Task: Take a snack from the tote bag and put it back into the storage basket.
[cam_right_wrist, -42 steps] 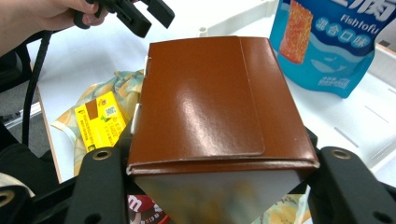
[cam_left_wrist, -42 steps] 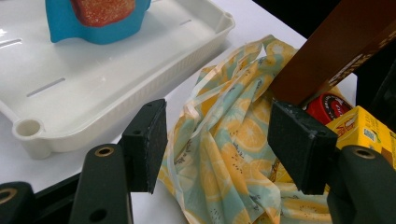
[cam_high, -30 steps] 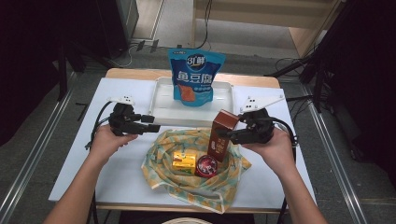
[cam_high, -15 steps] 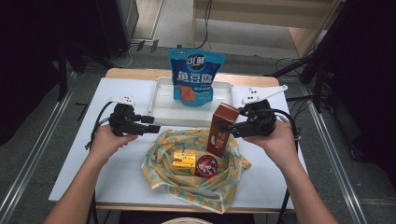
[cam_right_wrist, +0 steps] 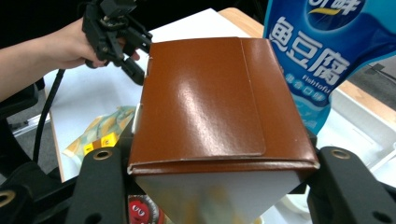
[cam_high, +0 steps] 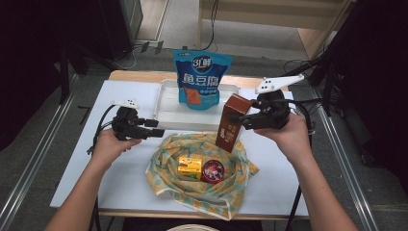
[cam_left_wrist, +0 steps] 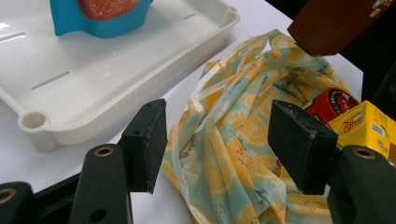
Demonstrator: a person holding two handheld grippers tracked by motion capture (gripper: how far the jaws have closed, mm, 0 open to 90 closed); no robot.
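White tray (cam_high: 166,108), upper centre of the high view, holds a blue snack pouch (cam_high: 202,78) standing upright; below it the lemon-print cloth bag (cam_high: 166,166) lies open on the table, a yellow box (cam_high: 189,166) and a red round tin (cam_high: 213,170) side by side inside. Right gripper (cam_high: 246,119), right of centre, is clamped on a brown carton (cam_high: 233,121), held tilted above the bag's upper right edge. Left gripper (cam_high: 155,128), at centre left, has jaws wide apart, empty, just beside the bag's left edge.
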